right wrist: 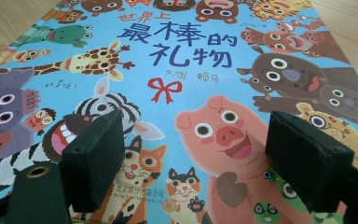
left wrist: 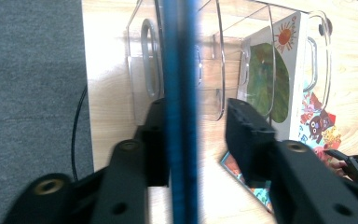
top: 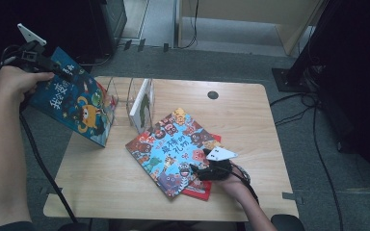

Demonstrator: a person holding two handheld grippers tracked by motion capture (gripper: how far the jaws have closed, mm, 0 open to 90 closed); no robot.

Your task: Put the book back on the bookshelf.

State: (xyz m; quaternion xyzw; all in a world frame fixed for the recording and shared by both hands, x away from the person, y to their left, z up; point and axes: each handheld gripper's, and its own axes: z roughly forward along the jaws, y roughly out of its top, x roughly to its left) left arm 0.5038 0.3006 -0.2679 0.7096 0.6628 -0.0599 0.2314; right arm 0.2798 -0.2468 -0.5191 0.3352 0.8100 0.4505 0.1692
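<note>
A blue picture book (top: 74, 103) stands tilted at the table's left edge, beside a clear rack (top: 120, 98). My left gripper (top: 59, 69) is at its upper corner. In the left gripper view the blue book (left wrist: 181, 93) runs edge-on between the jaws of the left gripper (left wrist: 196, 112); the left pad lies against it, the right pad stands apart, so the gripper is open. A white book with a green picture (top: 142, 106) leans in the rack. An animal-cover book (top: 173, 149) lies flat mid-table. My right gripper (right wrist: 193, 135) hovers open over its near edge.
A red book (top: 200, 190) peeks out from under the animal-cover book. The wooden table (top: 101, 183) has a round cable hole (top: 213, 95) at the back. Grey carpet and cables surround the table; dark furniture stands on both sides.
</note>
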